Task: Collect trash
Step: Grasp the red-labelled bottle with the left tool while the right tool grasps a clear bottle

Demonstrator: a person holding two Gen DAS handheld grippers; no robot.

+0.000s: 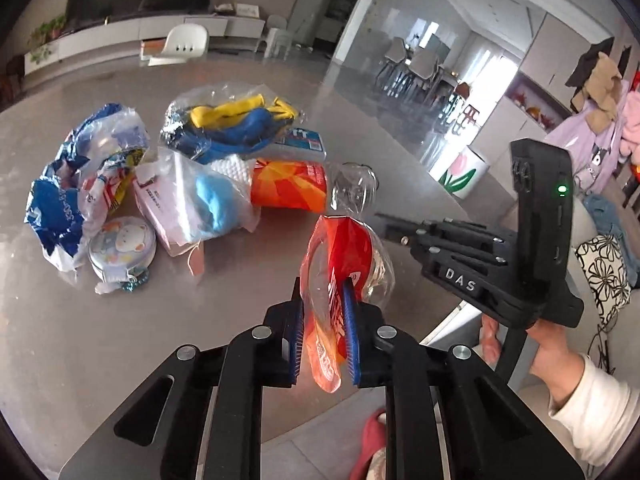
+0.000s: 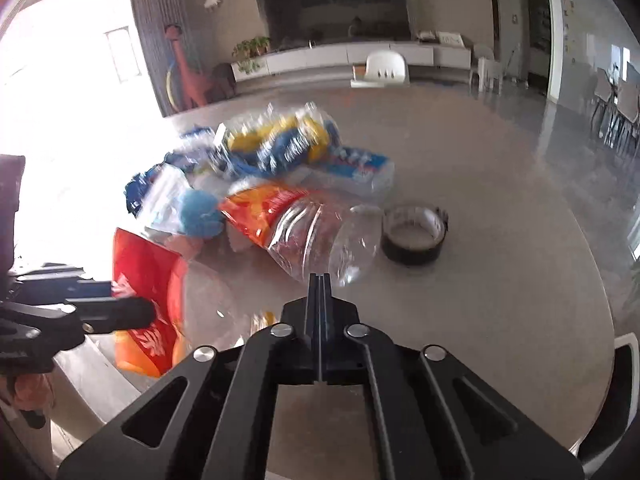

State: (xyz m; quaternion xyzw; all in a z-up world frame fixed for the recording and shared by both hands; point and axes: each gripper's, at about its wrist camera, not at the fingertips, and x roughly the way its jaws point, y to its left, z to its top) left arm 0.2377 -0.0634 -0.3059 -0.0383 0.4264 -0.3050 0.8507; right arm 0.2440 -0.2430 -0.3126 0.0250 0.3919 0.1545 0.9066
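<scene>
My left gripper (image 1: 323, 286) is shut on a red and orange plastic wrapper (image 1: 344, 248), its blue pads pressing the film from both sides just above the grey round table (image 1: 100, 340). In the right wrist view that wrapper (image 2: 144, 272) hangs at the left with the left gripper (image 2: 132, 312) on it. A clear crushed bottle (image 2: 320, 232) with an orange label lies ahead of my right gripper (image 2: 320, 278). Its fingers are pressed together at the bottle's near edge, and I see nothing between them. The right gripper (image 1: 380, 220) reaches in from the right, near the bottle (image 1: 354, 188).
More trash is piled at mid-table: a bag of blue and yellow things (image 1: 236, 124), a crumpled blue-white wrapper (image 1: 80, 184), a pink packet (image 1: 192, 200) and a round tin (image 1: 122, 246). A tape roll (image 2: 414, 236) lies right of the bottle. The table's edge is close below me.
</scene>
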